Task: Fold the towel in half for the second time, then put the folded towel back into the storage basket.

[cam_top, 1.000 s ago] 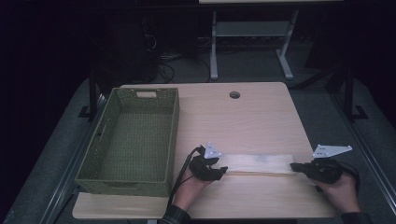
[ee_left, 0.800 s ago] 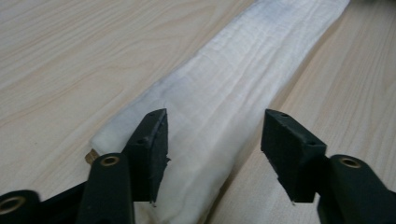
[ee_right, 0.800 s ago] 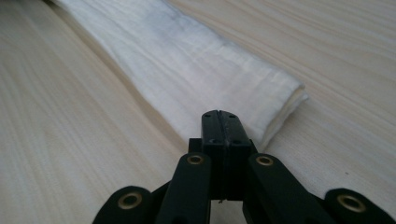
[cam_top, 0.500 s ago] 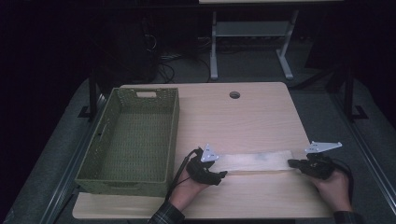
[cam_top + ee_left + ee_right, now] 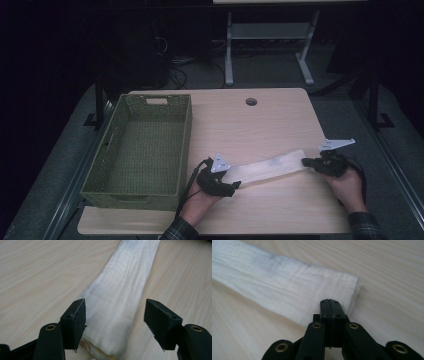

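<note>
Lying stretched across the near part of the counter (image 5: 280, 120), the folded white cloth (image 5: 267, 167) runs as a long narrow strip between the two grippers, its right end angled slightly farther away. The left gripper (image 5: 115, 322) has just been opening its jaws; they now stand apart on either side of the cloth's near end without pressing it, probably a release after the strip was laid flat. The right gripper (image 5: 331, 308) is clamped shut at the opposite end, seemingly pinching the cloth's edge, though the grip itself is hard to confirm. Thin, crinkled and layered, the cloth shows a yellowish hem. A green woven basket (image 5: 107, 155) sits well to the left.
</note>
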Action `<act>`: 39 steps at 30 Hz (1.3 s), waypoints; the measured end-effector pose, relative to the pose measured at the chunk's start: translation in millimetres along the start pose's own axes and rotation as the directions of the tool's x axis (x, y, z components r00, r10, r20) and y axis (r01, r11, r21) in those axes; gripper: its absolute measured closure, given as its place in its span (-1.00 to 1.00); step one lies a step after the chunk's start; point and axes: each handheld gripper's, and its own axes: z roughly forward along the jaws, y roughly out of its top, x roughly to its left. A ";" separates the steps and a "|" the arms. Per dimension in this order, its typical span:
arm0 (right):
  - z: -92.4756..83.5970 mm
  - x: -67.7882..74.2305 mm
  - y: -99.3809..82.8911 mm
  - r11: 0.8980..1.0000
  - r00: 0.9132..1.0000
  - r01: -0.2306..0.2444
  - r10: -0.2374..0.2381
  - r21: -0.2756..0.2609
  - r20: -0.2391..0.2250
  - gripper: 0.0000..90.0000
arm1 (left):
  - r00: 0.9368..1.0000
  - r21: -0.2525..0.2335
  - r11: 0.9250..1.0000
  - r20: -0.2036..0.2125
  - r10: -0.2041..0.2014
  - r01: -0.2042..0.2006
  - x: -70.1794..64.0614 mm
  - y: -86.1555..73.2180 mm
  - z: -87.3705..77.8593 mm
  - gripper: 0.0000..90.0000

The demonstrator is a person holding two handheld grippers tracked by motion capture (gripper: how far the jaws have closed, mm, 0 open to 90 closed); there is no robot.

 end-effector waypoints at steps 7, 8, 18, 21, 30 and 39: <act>27.3 -10.6 29.7 1.000 1.000 0.028 -0.028 -0.002 -0.008 1.00 | 1.000 0.004 1.000 -0.003 -0.005 0.005 -0.4 -1.3 2.1 -0.25; 27.3 -10.6 29.7 1.000 1.000 0.028 -0.028 -0.002 -0.008 1.00 | 1.000 0.004 1.000 -0.003 -0.005 0.005 -0.4 -1.3 2.1 -0.25; 63.6 -23.0 65.4 0.996 0.996 0.079 -0.080 -0.037 -0.030 0.99 | 1.000 -0.016 1.000 -0.005 -0.018 0.018 5.6 0.0 -0.2 -0.25; 68.8 -25.2 70.8 0.996 0.997 0.072 -0.074 -0.044 -0.038 0.91 | 1.000 -0.016 1.000 -0.010 -0.018 0.018 7.0 0.7 -0.2 -0.25; 37.9 -15.8 56.1 0.993 0.999 0.001 -0.006 -0.117 -0.047 0.15 | 1.000 -0.027 0.999 0.002 -0.018 0.018 10.2 6.8 1.9 -0.06; 13.5 10.4 30.1 0.996 0.998 0.029 -0.033 -0.087 -0.049 -0.21 | 0.998 0.032 0.998 -0.038 -0.048 0.049 19.9 7.7 11.3 0.74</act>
